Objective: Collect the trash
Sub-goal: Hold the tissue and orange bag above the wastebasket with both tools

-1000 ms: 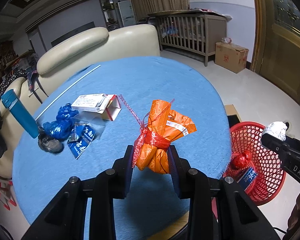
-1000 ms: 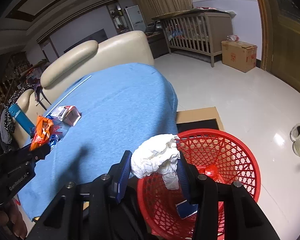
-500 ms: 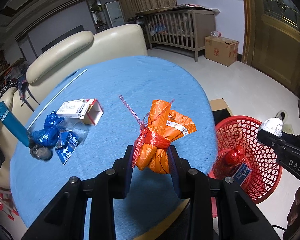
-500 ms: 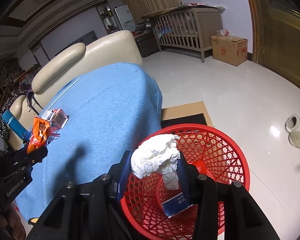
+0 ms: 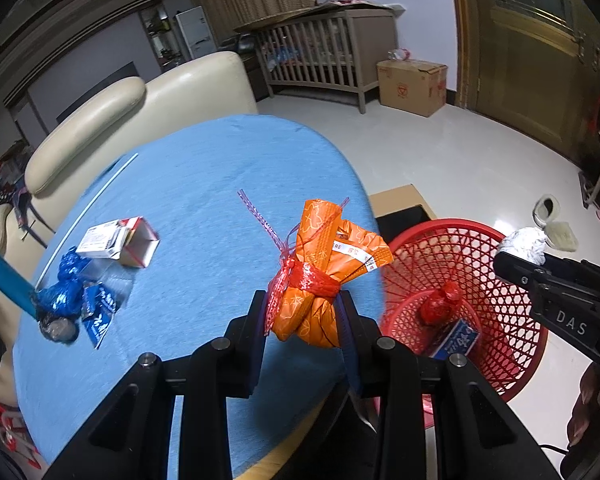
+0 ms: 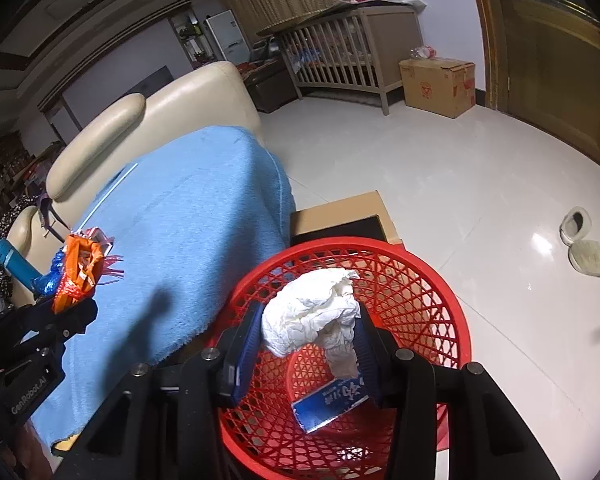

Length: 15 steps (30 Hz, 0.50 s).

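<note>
Right tongs (image 6: 308,344) grip a crumpled white tissue wad (image 6: 312,312) over the red plastic mesh basket (image 6: 440,300); left tongs (image 5: 304,320) clench an orange tied wrapper bundle (image 5: 320,280) above the blue-clothed counter (image 5: 204,184), basket at 3 o'clock.

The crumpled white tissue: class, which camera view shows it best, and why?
The right wrist view: the crumpled white tissue fills the centre, clamped in the right tongs over the red basket. The left wrist view shows only a small distant wad.

Open blue desk (image 5: 204,176) ahead; box (image 5: 118,236) and blue wrappers (image 5: 70,296) crowd its left. Red basket (image 6: 456,312) mouth wide open below, seemingly clear of the desk edge. Bare floor (image 6: 440,184) beyond.
</note>
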Tool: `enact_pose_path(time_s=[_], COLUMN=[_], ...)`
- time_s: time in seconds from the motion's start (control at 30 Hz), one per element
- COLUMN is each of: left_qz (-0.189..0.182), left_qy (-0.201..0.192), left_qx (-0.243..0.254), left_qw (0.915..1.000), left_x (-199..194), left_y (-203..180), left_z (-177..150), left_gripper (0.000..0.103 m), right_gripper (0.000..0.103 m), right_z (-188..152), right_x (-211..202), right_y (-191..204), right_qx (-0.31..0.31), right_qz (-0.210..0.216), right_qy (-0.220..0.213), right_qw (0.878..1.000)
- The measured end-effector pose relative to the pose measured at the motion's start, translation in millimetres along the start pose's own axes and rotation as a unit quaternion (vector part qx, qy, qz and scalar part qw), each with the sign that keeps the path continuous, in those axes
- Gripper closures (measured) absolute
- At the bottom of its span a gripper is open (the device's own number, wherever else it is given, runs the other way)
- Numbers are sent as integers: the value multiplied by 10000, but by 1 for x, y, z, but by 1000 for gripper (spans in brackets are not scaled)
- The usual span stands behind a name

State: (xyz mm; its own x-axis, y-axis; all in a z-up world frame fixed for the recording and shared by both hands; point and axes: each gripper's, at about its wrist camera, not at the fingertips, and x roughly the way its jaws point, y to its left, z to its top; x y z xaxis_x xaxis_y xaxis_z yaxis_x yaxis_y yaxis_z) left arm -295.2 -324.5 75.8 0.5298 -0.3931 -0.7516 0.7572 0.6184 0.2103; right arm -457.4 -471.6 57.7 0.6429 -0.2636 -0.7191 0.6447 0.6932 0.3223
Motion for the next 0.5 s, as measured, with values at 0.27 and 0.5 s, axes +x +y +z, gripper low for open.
enact_pose_path(time_s=[0.27,0.5], left_qz=[-103,-148], left_qy=[58,99], left_qx=[246,403], left_qw=[9996,9990], left_x=[6,11], left_y=[-23,-36], left_z=[3,5], left_gripper=[68,68], right_gripper=[56,56], right_z=[-2,-3], right_x=[5,8], right_y=[-17,-29], right_qx=[153,254], right_qz=[-87,-141], right_qy=[87,129], right_qw=[9998,9995])
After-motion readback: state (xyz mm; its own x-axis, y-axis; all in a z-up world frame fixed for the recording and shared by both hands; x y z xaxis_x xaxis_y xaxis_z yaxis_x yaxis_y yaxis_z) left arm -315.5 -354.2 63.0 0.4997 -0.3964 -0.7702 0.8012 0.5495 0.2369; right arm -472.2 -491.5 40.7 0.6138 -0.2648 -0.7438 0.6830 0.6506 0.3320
